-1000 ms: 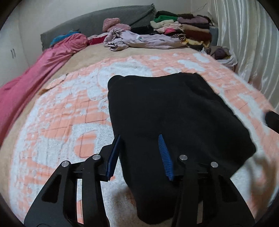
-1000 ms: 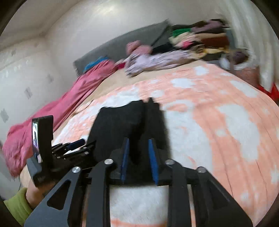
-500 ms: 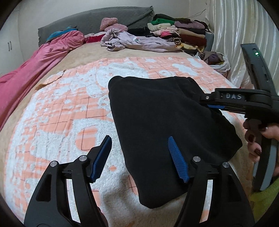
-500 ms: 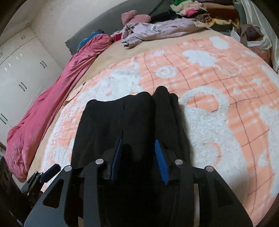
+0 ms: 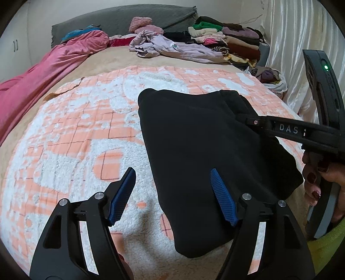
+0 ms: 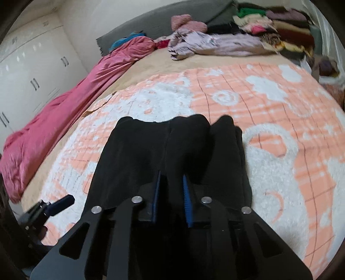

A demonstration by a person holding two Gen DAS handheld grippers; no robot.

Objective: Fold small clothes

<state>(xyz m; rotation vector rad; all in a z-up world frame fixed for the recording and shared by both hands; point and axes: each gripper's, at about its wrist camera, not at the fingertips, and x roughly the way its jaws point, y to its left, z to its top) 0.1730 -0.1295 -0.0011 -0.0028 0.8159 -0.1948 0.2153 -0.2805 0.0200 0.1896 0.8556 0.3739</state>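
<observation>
A black garment (image 5: 194,140) lies folded on the orange and white fleece blanket (image 5: 86,133), its right side bunched into ridges. My left gripper (image 5: 172,174) hovers over the near left edge of the garment, jaws opening, blue pads touching nothing. My right gripper (image 6: 171,178) sits low on the garment (image 6: 133,155), its jaws closing with a raised fold of black cloth pinched between the pads. In the left wrist view the right gripper (image 5: 243,117) reaches in from the right onto the bunched edge, held by a hand (image 5: 319,178). The left gripper (image 6: 54,204) shows at the lower left of the right wrist view.
A pink quilt (image 5: 43,71) runs along the bed's left side. Loose lilac clothes (image 5: 172,47) and a stack of folded clothes (image 5: 232,41) lie near the grey headboard (image 5: 120,19). A curtain (image 5: 301,32) hangs on the right, white wardrobe doors (image 6: 28,71) stand on the left.
The right gripper came in from the right onto the garment's bunched edge and its jaws narrowed on a fold. The left gripper's jaws spread wider and stayed in place.
</observation>
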